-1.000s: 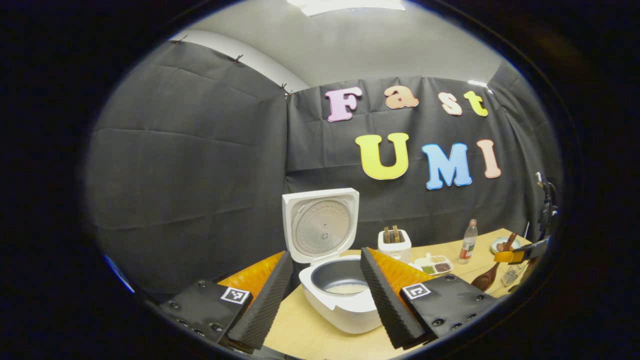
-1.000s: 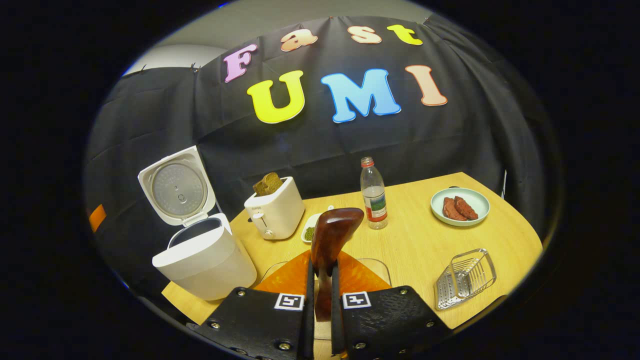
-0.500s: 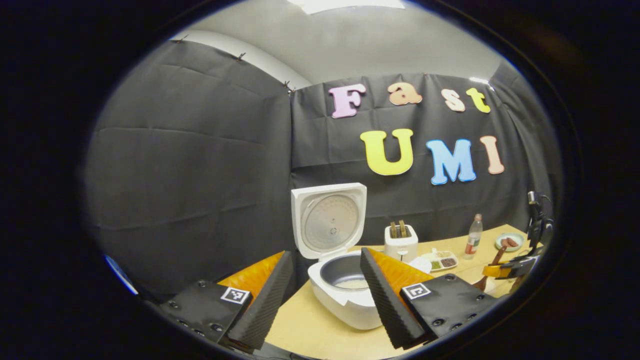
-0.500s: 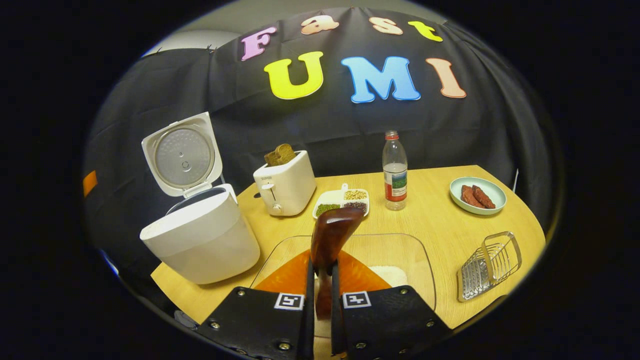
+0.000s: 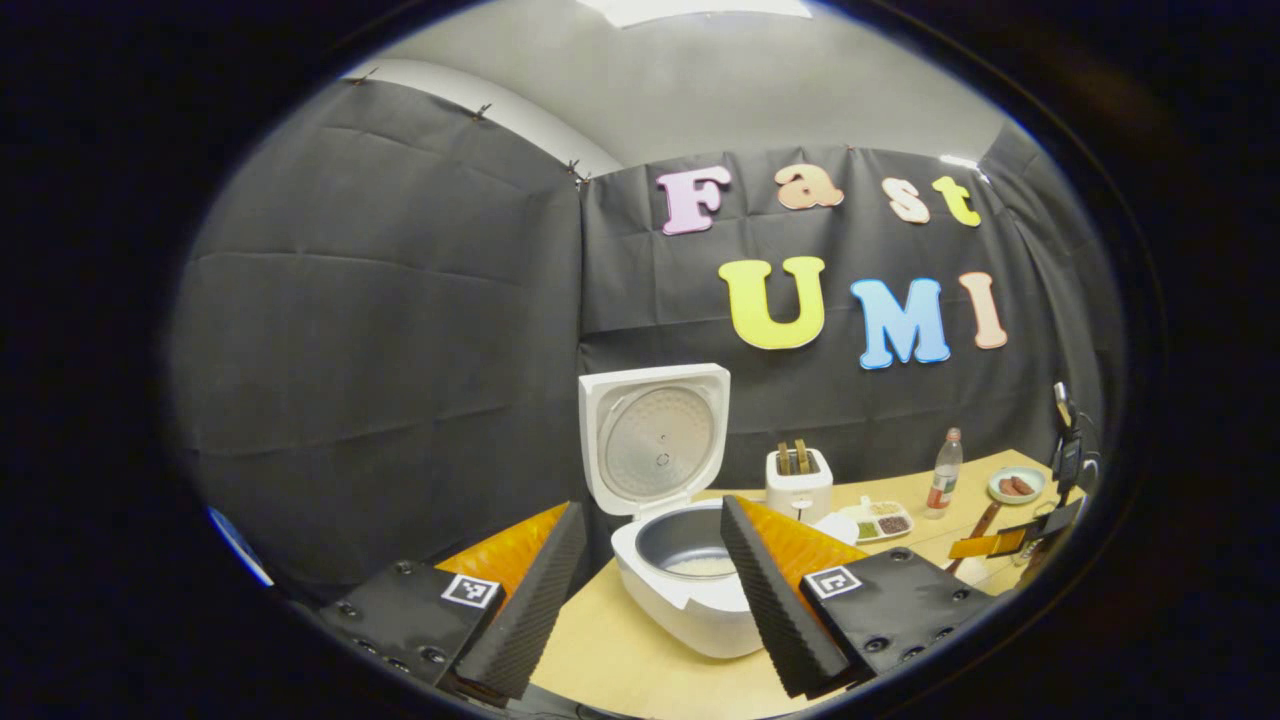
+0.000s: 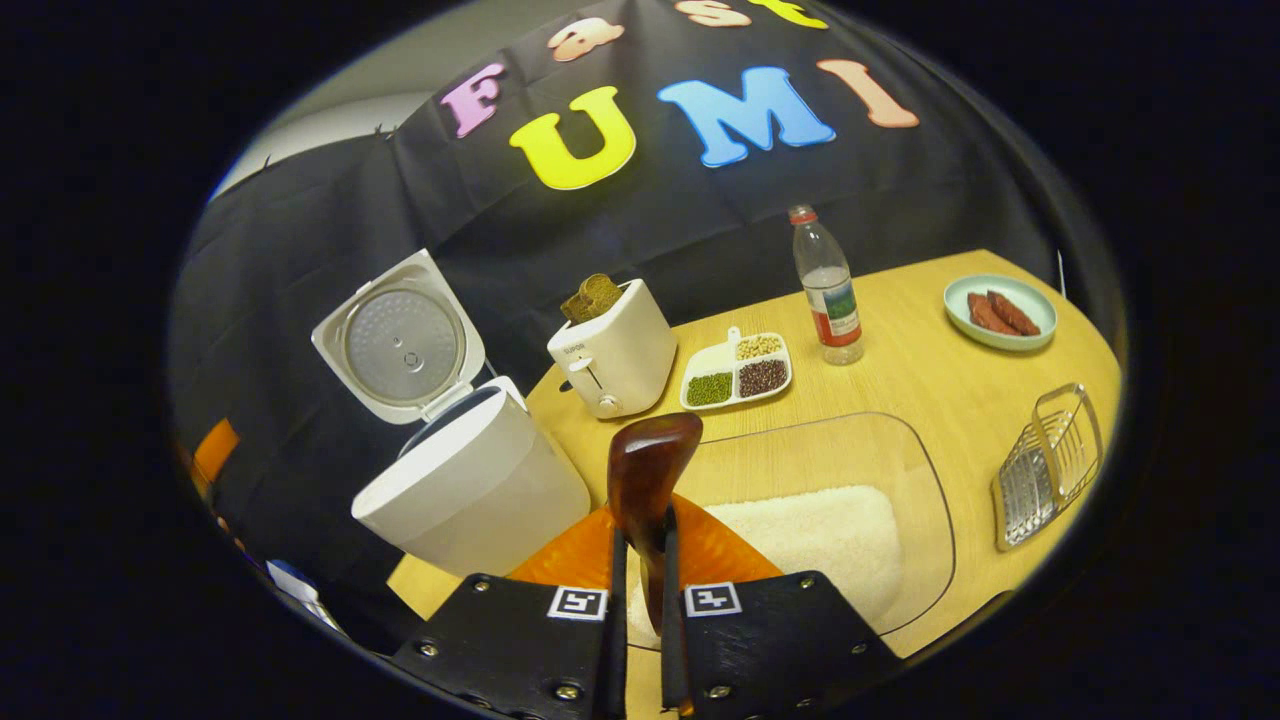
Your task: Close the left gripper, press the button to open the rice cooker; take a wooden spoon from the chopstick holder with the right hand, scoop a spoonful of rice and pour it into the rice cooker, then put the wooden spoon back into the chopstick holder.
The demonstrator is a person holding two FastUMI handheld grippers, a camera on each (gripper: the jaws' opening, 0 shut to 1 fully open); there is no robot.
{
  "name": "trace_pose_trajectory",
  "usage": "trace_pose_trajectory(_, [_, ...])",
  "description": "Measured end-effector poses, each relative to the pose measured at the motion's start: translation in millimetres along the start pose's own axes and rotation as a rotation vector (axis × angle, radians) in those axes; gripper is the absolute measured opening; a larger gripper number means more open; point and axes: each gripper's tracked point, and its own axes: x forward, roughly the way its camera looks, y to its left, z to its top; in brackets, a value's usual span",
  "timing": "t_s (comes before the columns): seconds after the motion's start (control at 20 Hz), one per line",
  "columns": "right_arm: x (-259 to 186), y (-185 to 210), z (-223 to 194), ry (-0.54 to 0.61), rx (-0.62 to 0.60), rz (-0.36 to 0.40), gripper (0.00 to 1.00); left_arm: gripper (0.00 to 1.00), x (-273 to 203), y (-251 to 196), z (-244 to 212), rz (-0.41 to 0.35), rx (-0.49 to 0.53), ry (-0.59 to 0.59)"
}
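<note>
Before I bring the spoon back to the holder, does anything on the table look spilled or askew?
One oddity: the wire chopstick holder lies tipped on its side near the table edge, not upright. No spill shows; rice sits inside the clear tray, and the rice cooker stands open.

Black cloth wall (image 5: 380, 330) fills the left half of the left gripper view, creased into broad panels and clipped along its top edge. It meets a second black panel at a corner seam just left of centre. Above the cloth, a pale grey ceiling (image 5: 760, 90) spreads across the top, with a bright ceiling light (image 5: 700, 10) glowing at the very top edge. A white curved band (image 5: 480, 105) runs above the cloth at upper left. In the right gripper view, a light wooden table (image 6: 930, 380) with a rounded edge takes the lower right, black cloth behind it.
</note>
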Motion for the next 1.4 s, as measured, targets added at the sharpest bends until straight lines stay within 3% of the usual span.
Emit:
trace_pose_trajectory(0.1, [-0.5, -8.9, 2.8, 0.008, 0.112, 0.009, 0.14, 1.00, -0.3, -1.3, 4.3, 0.002, 0.002, -0.004])
trace_pose_trajectory(0.2, [-1.0, -23.4, 5.0, 0.013, 0.212, 0.009, 0.14, 0.95, -0.9, -2.9, 5.0, 0.004, 0.007, -0.007])
trace_pose_trajectory(0.25, [-2.2, -30.6, 6.6, 0.009, 0.269, 0.014, 0.14, 0.87, -1.4, -3.2, 6.0, 0.005, 0.011, -0.008])
trace_pose_trajectory(0.35, [-6.6, -43.8, 12.6, -0.007, 0.365, 0.017, 0.14, 0.87, -2.3, -6.2, 7.1, 0.008, 0.024, -0.006])
trace_pose_trajectory(0.7, [-25.1, -68.8, 44.4, -0.082, 0.516, 0.032, 0.14, 0.87, -5.8, -20.0, 18.2, -0.002, 0.029, -0.025])
trace_pose_trajectory(0.75, [-28.0, -66.6, 50.0, -0.093, 0.531, 0.041, 0.14, 0.87, -4.7, -22.0, 17.7, -0.004, 0.025, -0.026])
trace_pose_trajectory(0.8, [-30.4, -64.1, 57.3, -0.104, 0.546, 0.051, 0.14, 0.95, -4.4, -23.4, 18.3, -0.006, 0.021, -0.028])
trace_pose_trajectory(1.4, [-23.0, 2.6, 127.6, -0.179, 0.659, 0.198, 0.14, 0.95, -3.1, 13.9, 1.7, 0.041, -0.044, -0.014])
